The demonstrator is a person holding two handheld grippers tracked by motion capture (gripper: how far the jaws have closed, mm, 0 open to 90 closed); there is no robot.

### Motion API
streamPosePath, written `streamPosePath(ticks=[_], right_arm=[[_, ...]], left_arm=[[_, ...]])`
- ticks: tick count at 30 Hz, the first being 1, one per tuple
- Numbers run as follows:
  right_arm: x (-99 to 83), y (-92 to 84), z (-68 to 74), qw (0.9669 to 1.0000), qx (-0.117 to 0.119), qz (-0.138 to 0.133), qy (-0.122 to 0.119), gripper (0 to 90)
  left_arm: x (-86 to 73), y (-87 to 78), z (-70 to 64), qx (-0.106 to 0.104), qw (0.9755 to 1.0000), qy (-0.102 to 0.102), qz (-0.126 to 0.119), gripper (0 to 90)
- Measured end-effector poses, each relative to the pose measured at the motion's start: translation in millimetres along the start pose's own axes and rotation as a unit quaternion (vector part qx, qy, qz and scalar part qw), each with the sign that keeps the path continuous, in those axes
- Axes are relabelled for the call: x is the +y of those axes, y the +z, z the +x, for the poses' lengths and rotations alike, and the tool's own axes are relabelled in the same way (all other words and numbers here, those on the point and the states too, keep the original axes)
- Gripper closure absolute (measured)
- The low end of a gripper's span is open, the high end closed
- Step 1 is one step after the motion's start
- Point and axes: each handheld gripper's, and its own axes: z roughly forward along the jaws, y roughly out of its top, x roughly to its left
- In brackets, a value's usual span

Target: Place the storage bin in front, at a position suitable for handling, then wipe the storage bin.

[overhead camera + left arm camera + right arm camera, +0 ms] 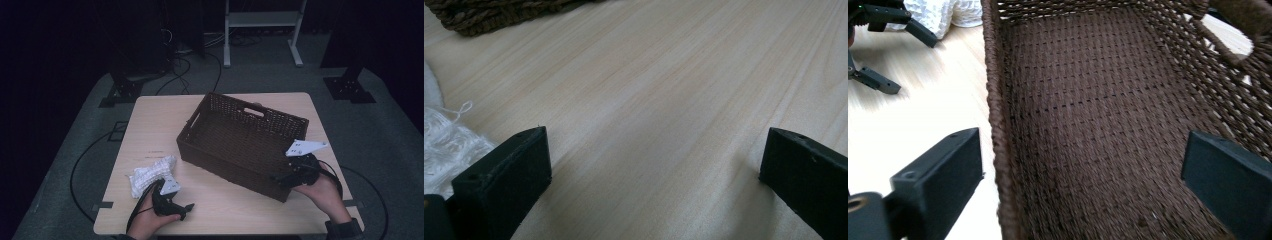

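Both grippers sit at the near table edge: left gripper (pixel 189 206) jaws wide with nothing between them, white cloth (pixel 150 173) just beside it. Right gripper (pixel 276 178) jaws wide too, at the near corner of the brown wicker basket (pixel 227 165) mid-table.

A pale wooden table (pixel 150 130) stands on a grey floor, and a dark brown wicker basket (pixel 235 135) sits slantwise across its middle, one handle slot cut in the far wall. A crumpled white cloth (pixel 150 172) lies on the table just beside the basket's near left corner. The left gripper (pixel 186 210) rests low at the table's front edge, right next to the cloth, held by the left hand (pixel 147 220). The right gripper (pixel 280 178) hangs at the basket's near right corner with its jaws spread apart, gripped by the right hand (pixel 322 192). A white frame (pixel 262 20) stands behind the table.
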Motion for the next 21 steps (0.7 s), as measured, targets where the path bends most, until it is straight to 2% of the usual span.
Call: streamPosePath(ticks=[6,10,21], right_arm=[[-10.3,-13.9,-2.7,0.9997,-0.016,-0.009,0.018,2.5],[-18.8,-21.1,-4.7,0.9993,-0.024,-0.017,0.021,2.5],[-46.7,-40.0,-7.3,0.9986,-0.028,-0.028,0.034,2.5]], left_arm=[[-0.1,0.0,-0.1,0.000,1.0000,-0.001,0.000,0.0],[-0.4,-0.4,-0.2,0.001,1.0000,-0.001,0.000,0.0],[-0.6,-0.5,-0.3,0.001,1.0000,-0.002,0.000,0.0]])
